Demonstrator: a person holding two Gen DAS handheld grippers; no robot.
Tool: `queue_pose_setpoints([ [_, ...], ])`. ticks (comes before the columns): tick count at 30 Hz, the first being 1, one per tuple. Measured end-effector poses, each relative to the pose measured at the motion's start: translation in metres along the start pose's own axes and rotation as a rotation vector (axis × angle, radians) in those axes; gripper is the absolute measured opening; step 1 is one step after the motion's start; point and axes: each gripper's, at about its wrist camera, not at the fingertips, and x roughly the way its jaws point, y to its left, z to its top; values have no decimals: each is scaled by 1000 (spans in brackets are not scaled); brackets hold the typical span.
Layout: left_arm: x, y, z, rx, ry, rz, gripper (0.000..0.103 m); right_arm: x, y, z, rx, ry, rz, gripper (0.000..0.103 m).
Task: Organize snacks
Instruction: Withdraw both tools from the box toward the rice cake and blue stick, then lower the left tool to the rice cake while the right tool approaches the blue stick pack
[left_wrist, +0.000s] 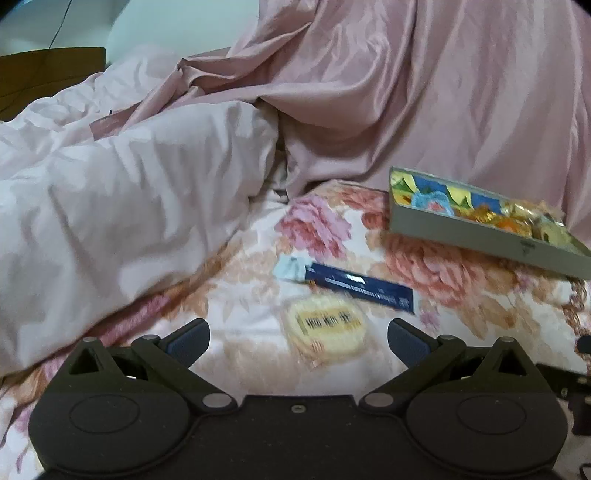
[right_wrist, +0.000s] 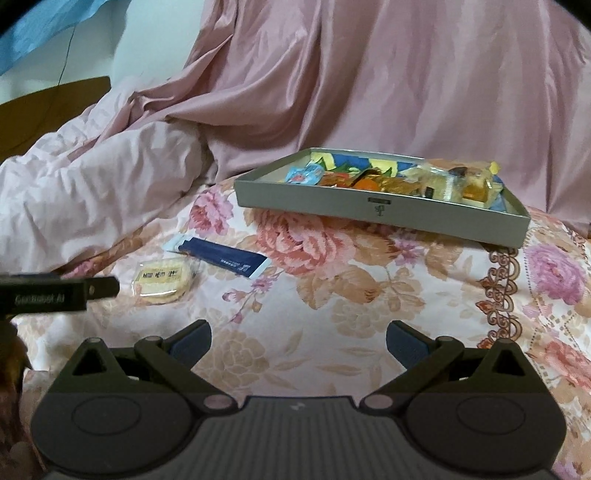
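Note:
A clear-wrapped round yellow biscuit (left_wrist: 327, 328) lies on the floral bedsheet just ahead of my open, empty left gripper (left_wrist: 298, 341). A dark blue flat snack packet (left_wrist: 360, 288) lies just beyond it. Both also show in the right wrist view, the biscuit (right_wrist: 162, 282) and the blue packet (right_wrist: 225, 258) at left. A grey shallow box (right_wrist: 384, 214) holding several wrapped snacks (right_wrist: 436, 181) sits further back; in the left wrist view the box (left_wrist: 476, 236) is at the right. My right gripper (right_wrist: 298, 343) is open and empty above bare sheet.
A bunched pale pink duvet (left_wrist: 129, 206) rises at the left and pink satin fabric (right_wrist: 369, 81) drapes behind the box. The left gripper's body (right_wrist: 55, 291) shows at the left edge of the right wrist view. A wooden headboard (left_wrist: 48, 74) is far left.

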Motion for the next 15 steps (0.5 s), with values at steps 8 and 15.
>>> queue_pose_setpoints([
  [8, 33, 5, 11, -9, -44, -25, 102, 35, 3, 12, -11, 49, 31, 103],
  [15, 49, 12, 9, 44, -64, -22, 102, 73, 12, 22, -127, 57, 45, 103],
])
